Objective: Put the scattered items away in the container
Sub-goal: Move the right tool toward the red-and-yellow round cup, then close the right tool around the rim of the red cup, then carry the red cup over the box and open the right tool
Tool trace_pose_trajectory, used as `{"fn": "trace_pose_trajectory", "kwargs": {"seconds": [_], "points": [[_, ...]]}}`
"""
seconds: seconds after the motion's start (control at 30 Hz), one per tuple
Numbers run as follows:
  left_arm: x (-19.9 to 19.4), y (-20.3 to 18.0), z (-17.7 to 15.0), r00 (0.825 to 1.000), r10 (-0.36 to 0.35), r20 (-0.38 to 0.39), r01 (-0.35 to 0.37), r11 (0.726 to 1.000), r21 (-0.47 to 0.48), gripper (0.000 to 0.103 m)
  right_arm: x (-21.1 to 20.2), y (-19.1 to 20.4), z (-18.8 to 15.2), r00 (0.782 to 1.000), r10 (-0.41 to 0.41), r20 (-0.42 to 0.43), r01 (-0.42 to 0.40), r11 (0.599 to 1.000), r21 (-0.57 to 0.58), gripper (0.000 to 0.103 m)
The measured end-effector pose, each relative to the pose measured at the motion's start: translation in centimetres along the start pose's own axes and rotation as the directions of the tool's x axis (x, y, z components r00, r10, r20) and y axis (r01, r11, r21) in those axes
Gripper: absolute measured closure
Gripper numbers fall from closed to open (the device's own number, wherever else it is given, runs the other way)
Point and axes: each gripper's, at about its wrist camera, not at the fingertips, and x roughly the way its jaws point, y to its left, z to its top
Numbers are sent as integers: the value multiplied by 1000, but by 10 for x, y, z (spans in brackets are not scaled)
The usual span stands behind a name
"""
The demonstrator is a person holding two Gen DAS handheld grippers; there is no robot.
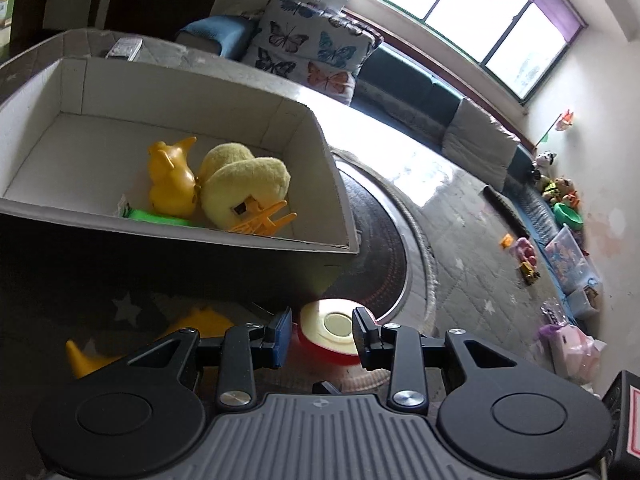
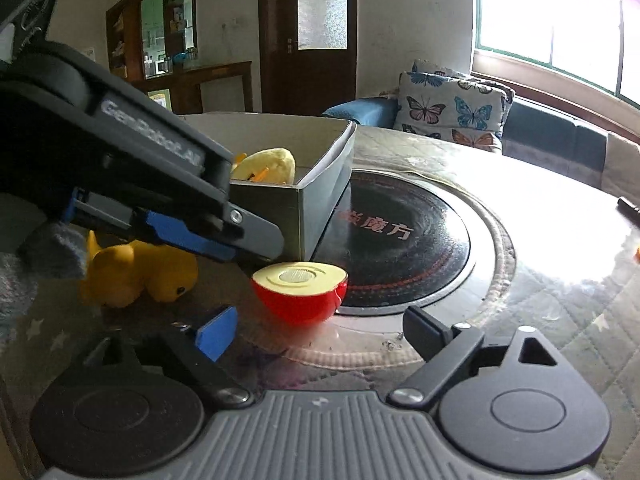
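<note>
Here, in the left wrist view, the left gripper (image 1: 322, 336) has its jaws partly apart on either side of the red half-apple (image 1: 330, 340); contact with the pads is unclear. The box (image 1: 316, 128) stands just behind.

From the right wrist, the right gripper (image 2: 320, 330) gapes wide (nothing between its fingers), near the half-apple, which rests on the table (image 2: 540, 280) beside a yellow duck (image 2: 140, 276).

Left gripper (image 2: 256, 248) hides most of the box (image 2: 320, 200) (toys barely visible)
</note>
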Motion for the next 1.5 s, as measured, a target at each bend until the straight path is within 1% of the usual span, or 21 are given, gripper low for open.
{"fn": "trace_pose_trajectory", "kwargs": {"seconds": [0.07, 0.13, 0.27, 0.33, 0.4, 0.47, 0.67, 0.93, 1.03, 1.2, 1.3, 1.4, 1.5], "points": [[6, 2, 2, 1000, 10, -10, -10, 1000, -13, 67, 3, 0, 2, 1000, 8, 1, -8, 1000, 4, 19], [7, 1, 4, 1000, 22, -2, -22, 1000, -7, 67, 6, -2, 4, 1000, 16, 2, -16, 1000, 7, 23], [11, 1, 9, 1000, 26, -13, -26, 1000, -16, 67, 12, -4, 7, 999, 42, 3, -42, 999, 13, 29], [14, -1, 11, 999, 28, -26, -28, 999, -17, 67, 14, -5, 7, 998, 57, 2, -57, 998, 13, 36], [16, -4, 11, 999, 23, -37, -23, 1000, -15, 67, 15, -5, 7, 998, 65, 2, -65, 998, 14, 38], [17, -7, 11, 999, 26, -38, -26, 1000, -8, 67, 15, -6, 7, 998, 69, 5, -69, 997, 15, 43], [20, -10, 13, 998, 45, -48, -46, 999, -24, 67, 12, -11, 2, 997, 75, 11, -75, 997, 23, 44], [25, -16, 9, 996, 35, -87, -38, 999, -29, 67, 3, -23, -7, 997, 69, 32, -71, 995, 65, 44], [28, -14, 7, 993, 13, -115, -20, 998, -63, 67, -1, -26, -10, 997, 67, 37, -70, 995, 75, 44], [25, -9, 4, 992, -23, -128, 11, 995, -95, 67, -8, -28, -16, 997, 64, 45, -69, 993, 99, 44], [22, -6, 2, 990, -46, -135, 32, 994, -103, 69, -13, -27, -18, 997, 61, 48, -66, 993, 99, 44], [12, -7, -1, 990, -65, -127, 54, 995, -88, 69, -18, -24, -18, 997, 57, 54, -61, 994, 89, 44], [-4, -6, -1, 991, -93, -97, 84, 993, -86, 71, -28, -18, -12, 996, 51, 78, -56, 996, 63, 44]]}}
